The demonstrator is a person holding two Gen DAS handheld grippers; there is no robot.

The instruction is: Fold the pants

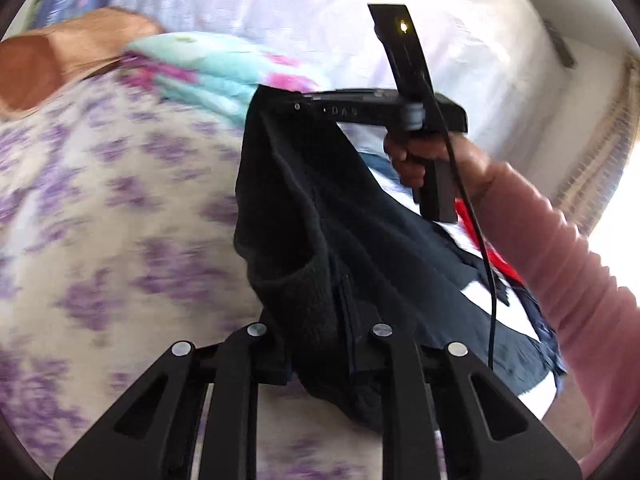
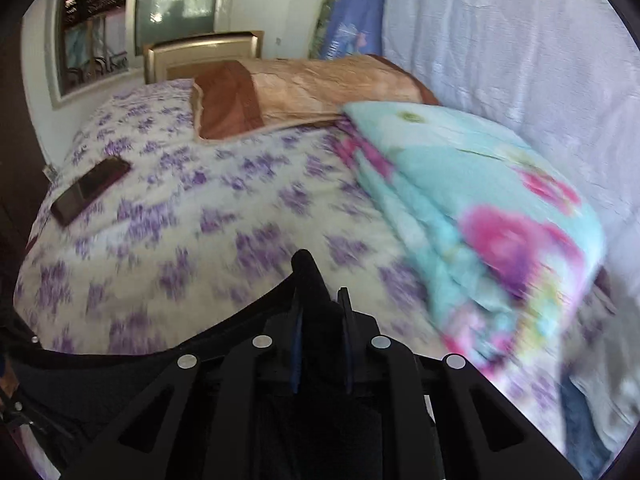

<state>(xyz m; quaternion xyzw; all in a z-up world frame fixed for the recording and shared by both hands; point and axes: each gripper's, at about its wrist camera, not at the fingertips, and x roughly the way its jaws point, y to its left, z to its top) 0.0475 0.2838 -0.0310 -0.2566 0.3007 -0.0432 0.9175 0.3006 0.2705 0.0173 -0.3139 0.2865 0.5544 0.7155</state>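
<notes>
While your left tongs (image 1: 320,320) pinch a fold of the black pants (image 1: 304,200) close to the lens, the cloth hangs lifted over the bed (image 1: 120,200). Farther off, your right tongs (image 1: 280,106) are clamped on another edge of them, with a folded flowered quilt (image 2: 460,184) and a phone (image 2: 90,190) lying beyond.
</notes>
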